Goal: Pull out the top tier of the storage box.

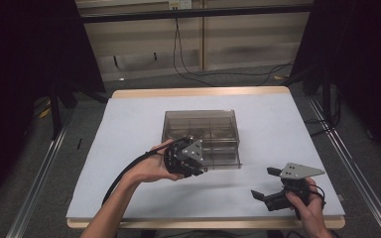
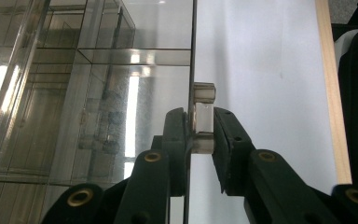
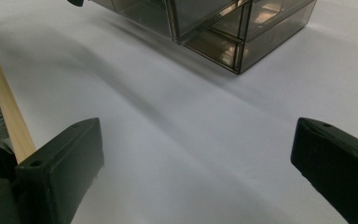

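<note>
High view was dim overall: dark surroundings, with the white-covered wooden counter evenly lit from above. Soft shadows lay beneath the smoky transparent plastic compartment box. In the left gripper view, bright glare streaked its walls. In the right gripper view, near black jaws were slightly soft, with broad diffuse shadows.

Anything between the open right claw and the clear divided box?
Nothing visible. Bare white table cover lies between the right claw and the clear box. The left claw is shut on the box's small handle, off to the side.
</note>
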Demonstrator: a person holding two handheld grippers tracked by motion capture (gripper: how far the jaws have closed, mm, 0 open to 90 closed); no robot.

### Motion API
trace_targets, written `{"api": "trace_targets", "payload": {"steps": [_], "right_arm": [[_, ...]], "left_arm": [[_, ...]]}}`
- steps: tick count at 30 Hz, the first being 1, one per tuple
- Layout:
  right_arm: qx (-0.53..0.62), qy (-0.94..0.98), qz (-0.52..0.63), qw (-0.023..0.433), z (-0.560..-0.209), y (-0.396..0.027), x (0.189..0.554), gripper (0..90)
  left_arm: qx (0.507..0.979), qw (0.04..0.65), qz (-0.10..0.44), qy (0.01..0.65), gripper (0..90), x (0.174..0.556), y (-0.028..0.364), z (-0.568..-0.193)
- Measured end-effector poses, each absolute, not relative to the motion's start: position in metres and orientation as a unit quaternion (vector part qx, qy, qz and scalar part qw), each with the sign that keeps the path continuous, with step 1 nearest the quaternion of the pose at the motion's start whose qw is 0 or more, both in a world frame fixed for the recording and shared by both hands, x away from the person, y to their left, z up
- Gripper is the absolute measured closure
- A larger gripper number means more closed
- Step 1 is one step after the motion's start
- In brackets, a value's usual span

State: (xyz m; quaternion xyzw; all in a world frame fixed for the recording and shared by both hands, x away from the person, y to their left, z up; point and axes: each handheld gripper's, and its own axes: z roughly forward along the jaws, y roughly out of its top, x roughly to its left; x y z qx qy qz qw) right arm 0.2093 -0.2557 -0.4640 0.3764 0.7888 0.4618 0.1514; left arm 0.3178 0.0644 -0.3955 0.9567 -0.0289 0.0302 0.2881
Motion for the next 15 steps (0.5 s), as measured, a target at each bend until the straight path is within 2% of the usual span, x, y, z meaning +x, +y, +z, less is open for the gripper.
{"api": "trace_targets", "payload": {"steps": [15], "right_arm": [[0.377,0.789,0.461,0.151,-0.4643,-0.2551,0.2095,2.4]], "left_arm": [[0.958,0.285,0.032,-0.028,76.2,0.3168,0.0644,-0.3953]]}}
